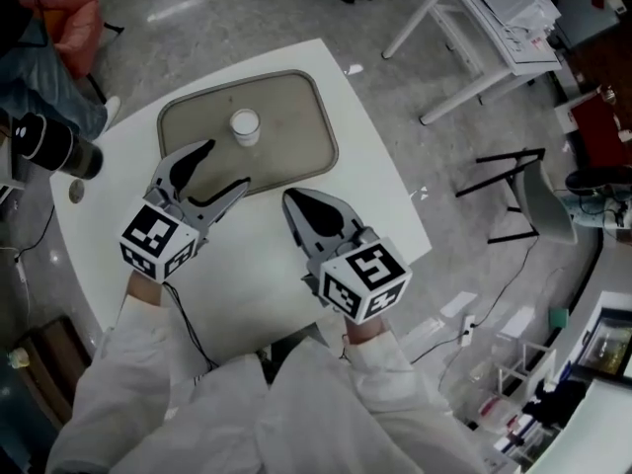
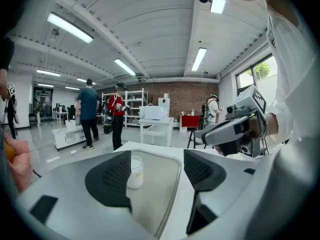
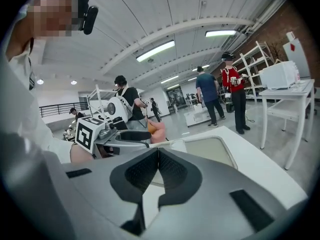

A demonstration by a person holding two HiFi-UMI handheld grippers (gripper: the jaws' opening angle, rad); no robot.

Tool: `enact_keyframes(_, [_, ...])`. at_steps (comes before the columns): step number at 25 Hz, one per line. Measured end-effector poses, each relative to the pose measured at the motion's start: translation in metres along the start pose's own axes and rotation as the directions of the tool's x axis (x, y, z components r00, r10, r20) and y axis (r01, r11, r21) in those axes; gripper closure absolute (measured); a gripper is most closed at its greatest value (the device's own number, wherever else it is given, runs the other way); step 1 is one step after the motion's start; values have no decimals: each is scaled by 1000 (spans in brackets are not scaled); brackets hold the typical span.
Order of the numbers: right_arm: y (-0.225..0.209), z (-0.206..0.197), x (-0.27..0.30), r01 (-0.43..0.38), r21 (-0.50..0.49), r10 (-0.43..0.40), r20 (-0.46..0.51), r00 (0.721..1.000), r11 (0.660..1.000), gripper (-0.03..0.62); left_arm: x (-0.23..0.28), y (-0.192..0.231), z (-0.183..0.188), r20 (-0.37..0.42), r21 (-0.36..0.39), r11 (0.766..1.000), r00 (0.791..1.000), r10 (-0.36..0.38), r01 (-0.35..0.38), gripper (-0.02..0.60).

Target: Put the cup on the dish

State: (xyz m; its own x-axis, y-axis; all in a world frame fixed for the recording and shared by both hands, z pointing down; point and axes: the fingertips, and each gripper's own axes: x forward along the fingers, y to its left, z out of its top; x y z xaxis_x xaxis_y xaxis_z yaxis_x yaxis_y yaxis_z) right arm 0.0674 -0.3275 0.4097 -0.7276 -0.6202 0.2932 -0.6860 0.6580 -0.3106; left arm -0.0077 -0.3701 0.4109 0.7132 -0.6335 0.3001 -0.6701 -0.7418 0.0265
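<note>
The white surface [image 1: 360, 181] sits on a polished grey floor [image 1: 296, 8]. Beyond it are a second white table [image 1: 474, 26] and a black-legged chair [image 1: 538, 200]. A black camera lens [image 1: 54, 146] juts in at the left. Farther back, two people [image 2: 89, 111] stand near shelves [image 2: 131, 104] before a brick wall [image 2: 185, 96].
</note>
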Motion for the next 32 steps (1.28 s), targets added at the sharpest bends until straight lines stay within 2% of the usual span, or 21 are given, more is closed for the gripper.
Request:
enact_keyframes(7, [63, 15, -45, 31, -53, -25, 105, 994, 998, 582, -63, -53, 34, 54, 87, 994, 996, -71, 66, 270])
enact_keyframes(13, [130, 23, -77, 52, -119, -27, 203, 979, 992, 582, -128, -97, 46, 71, 199, 976, 992, -101, 85, 272])
enact_keyframes(20, [188, 23, -105, 85, -181, -39, 245, 969, 980, 582, -190, -131, 52, 137, 205, 977, 987, -86, 56, 279])
enact_keyframes(25, [208, 15, -125, 106, -191, -58, 243, 968, 976, 582, -216, -175, 47, 155, 187, 976, 978, -143, 113, 373])
enact_keyframes(29, [214, 4, -133, 102, -189, -58, 225, 973, 977, 582, -224, -197, 38, 168, 148, 980, 973, -158, 134, 516])
enact_keyframes(32, [217, -2, -139, 93, -170, -56, 210, 976, 981, 582, -227, -209, 33, 163, 95, 986, 975, -153, 138, 546])
